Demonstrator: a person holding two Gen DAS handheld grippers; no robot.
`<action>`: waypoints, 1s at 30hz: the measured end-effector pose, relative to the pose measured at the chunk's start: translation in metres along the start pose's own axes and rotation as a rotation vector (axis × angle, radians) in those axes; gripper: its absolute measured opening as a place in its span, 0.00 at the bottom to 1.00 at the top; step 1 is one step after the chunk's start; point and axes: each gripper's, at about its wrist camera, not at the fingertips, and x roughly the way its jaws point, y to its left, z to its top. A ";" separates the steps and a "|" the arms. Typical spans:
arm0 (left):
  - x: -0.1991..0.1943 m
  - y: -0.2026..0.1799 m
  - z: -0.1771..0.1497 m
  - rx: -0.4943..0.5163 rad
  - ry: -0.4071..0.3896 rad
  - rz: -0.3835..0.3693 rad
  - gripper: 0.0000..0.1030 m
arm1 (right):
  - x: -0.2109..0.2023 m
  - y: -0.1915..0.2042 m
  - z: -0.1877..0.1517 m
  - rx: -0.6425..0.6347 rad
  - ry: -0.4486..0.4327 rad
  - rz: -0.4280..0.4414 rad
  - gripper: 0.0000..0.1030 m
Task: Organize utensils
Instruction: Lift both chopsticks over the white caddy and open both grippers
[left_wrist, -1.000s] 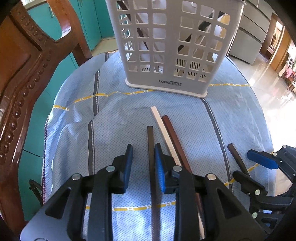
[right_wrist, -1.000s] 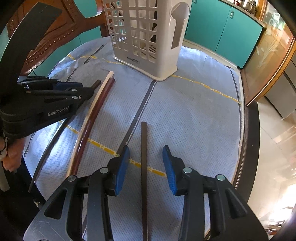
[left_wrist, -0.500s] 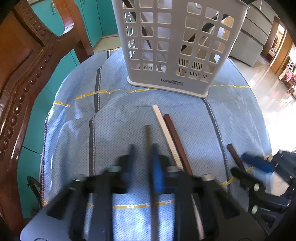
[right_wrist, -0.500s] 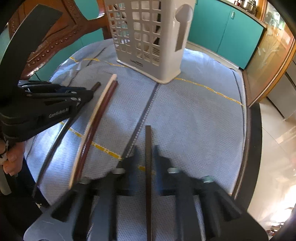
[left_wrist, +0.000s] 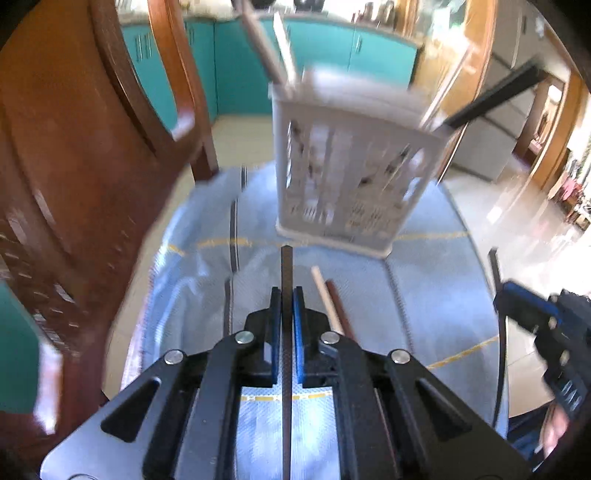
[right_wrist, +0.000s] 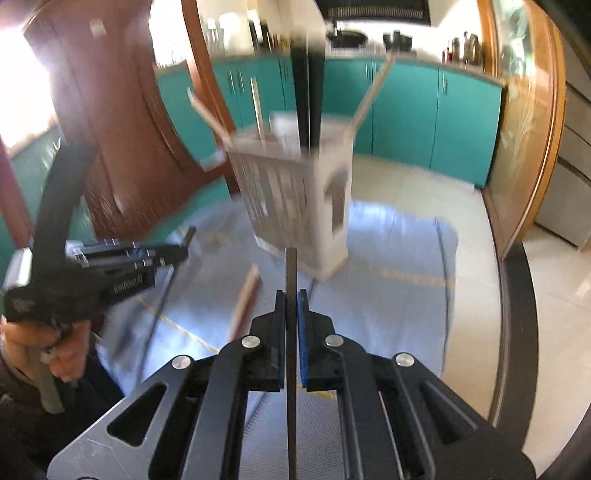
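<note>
My left gripper (left_wrist: 286, 295) is shut on a dark chopstick (left_wrist: 285, 266), held above the blue cloth and pointing at the white slotted utensil basket (left_wrist: 351, 173). My right gripper (right_wrist: 291, 297) is likewise shut on another dark chopstick (right_wrist: 290, 269), lifted and aimed at the same basket (right_wrist: 295, 199). Several sticks stand in the basket. A cream chopstick (left_wrist: 325, 299) and a brown chopstick (left_wrist: 338, 306) lie side by side on the cloth, right of my left gripper. In the left wrist view the right gripper (left_wrist: 517, 299) shows at the right edge; in the right wrist view the left gripper (right_wrist: 177, 251) shows at the left.
A carved wooden chair (left_wrist: 74, 184) stands at the table's left, close to the basket. The round table is covered with a blue cloth (left_wrist: 424, 280) and its dark rim (right_wrist: 517, 314) curves on the right. Teal cabinets (right_wrist: 406, 110) line the far wall. A person's hand (right_wrist: 62, 347) holds the left gripper's handle.
Both grippers closed on their dark chopsticks and lifted them off the cloth, tilting up toward the basket. The cream and brown chopsticks stayed on the cloth.
</note>
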 end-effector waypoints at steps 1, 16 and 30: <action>-0.015 0.001 0.002 0.004 -0.032 -0.010 0.07 | -0.008 0.000 0.004 0.003 -0.021 0.011 0.06; -0.154 0.023 0.130 -0.094 -0.467 -0.095 0.07 | -0.090 -0.004 0.148 0.193 -0.417 0.162 0.07; -0.088 0.014 0.182 -0.176 -0.469 -0.029 0.07 | -0.044 -0.033 0.162 0.215 -0.420 -0.063 0.07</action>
